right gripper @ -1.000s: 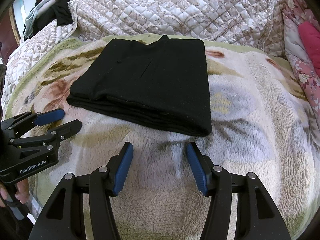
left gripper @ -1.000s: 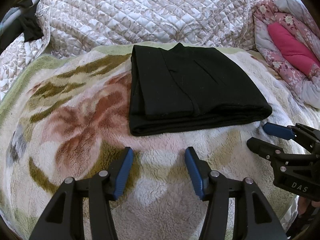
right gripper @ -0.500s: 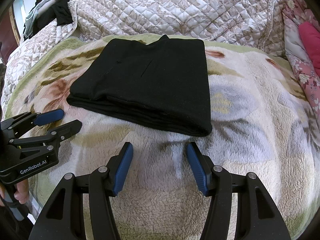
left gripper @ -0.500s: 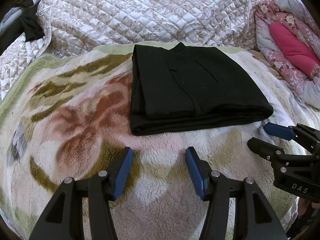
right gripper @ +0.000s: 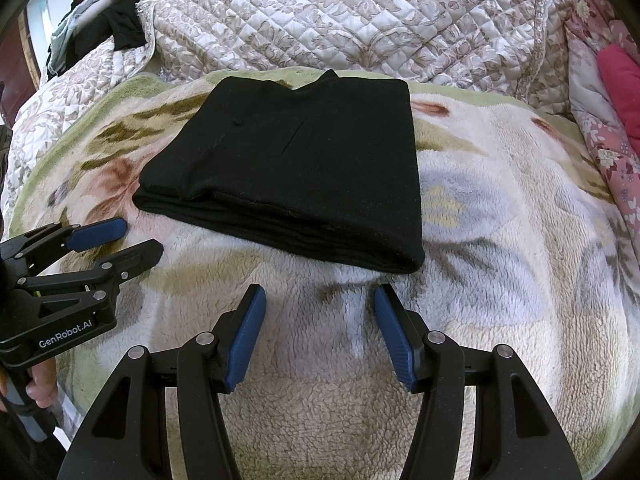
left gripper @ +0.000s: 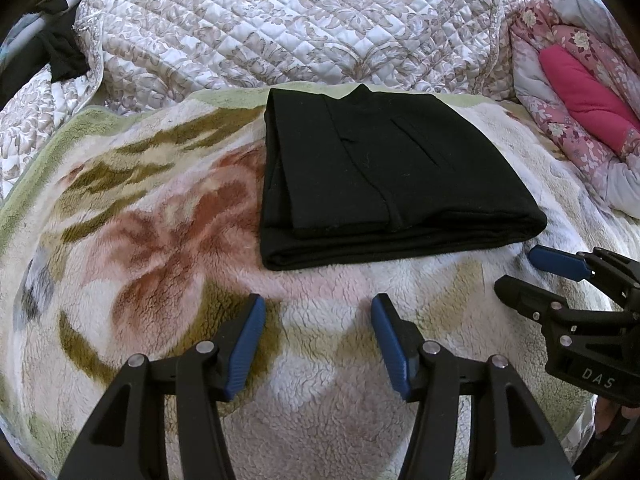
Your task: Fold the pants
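The black pants (left gripper: 384,176) lie folded into a flat rectangle on the fleece floral blanket (left gripper: 152,240); they also show in the right wrist view (right gripper: 296,172). My left gripper (left gripper: 318,320) is open and empty, hovering over the blanket just in front of the pants' near edge. My right gripper (right gripper: 320,312) is open and empty, in front of the pants' near right corner. Each gripper shows in the other's view: the right one (left gripper: 520,276) at the right edge, the left one (right gripper: 136,240) at the left edge. Neither touches the pants.
A quilted beige bedspread (left gripper: 288,24) is piled behind the pants. A pink floral quilt (left gripper: 576,92) lies at the right. Dark clothes (right gripper: 108,28) hang at the back left. The blanket's front edge drops off near the grippers.
Both grippers have drawn back very slightly from the pants. The pants have not moved and both stay open.
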Tool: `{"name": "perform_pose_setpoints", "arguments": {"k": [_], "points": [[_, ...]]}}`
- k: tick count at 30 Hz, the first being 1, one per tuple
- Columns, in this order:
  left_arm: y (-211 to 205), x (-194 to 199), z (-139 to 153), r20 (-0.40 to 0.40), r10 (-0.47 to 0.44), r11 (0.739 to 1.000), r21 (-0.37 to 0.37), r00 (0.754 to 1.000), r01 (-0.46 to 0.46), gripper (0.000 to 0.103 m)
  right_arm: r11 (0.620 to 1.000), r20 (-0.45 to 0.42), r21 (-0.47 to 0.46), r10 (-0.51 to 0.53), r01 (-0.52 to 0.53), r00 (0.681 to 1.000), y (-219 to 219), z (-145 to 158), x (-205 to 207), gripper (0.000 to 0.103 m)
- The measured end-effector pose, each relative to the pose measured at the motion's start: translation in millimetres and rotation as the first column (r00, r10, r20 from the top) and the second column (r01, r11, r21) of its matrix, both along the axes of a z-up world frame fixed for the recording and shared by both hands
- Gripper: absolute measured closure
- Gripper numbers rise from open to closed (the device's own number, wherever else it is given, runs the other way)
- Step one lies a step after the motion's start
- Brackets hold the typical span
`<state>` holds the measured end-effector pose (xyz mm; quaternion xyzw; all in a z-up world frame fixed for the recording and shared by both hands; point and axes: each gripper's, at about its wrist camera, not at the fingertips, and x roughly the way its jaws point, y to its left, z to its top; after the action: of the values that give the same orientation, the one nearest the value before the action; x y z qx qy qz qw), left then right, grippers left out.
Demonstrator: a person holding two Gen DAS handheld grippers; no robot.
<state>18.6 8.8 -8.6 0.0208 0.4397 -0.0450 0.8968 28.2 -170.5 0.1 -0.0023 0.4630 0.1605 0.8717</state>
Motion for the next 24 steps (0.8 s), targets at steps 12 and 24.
{"name": "perform_pose_setpoints", "arguments": {"k": [12,24], "points": [[0.2,-1.1,0.2,-0.001,-0.001,1.000,0.001,1.000,0.001,0.044,1.000,0.003,-0.003,0.001,-0.001,1.000,0.1,-0.1,0.0,0.045],[0.5,-1.2,0.2,-0.002,-0.002,1.000,0.001,1.000,0.002,0.044,1.000,0.003,-0.005,0.000,0.000,1.000,0.4,-0.1,-0.2,0.045]]}}
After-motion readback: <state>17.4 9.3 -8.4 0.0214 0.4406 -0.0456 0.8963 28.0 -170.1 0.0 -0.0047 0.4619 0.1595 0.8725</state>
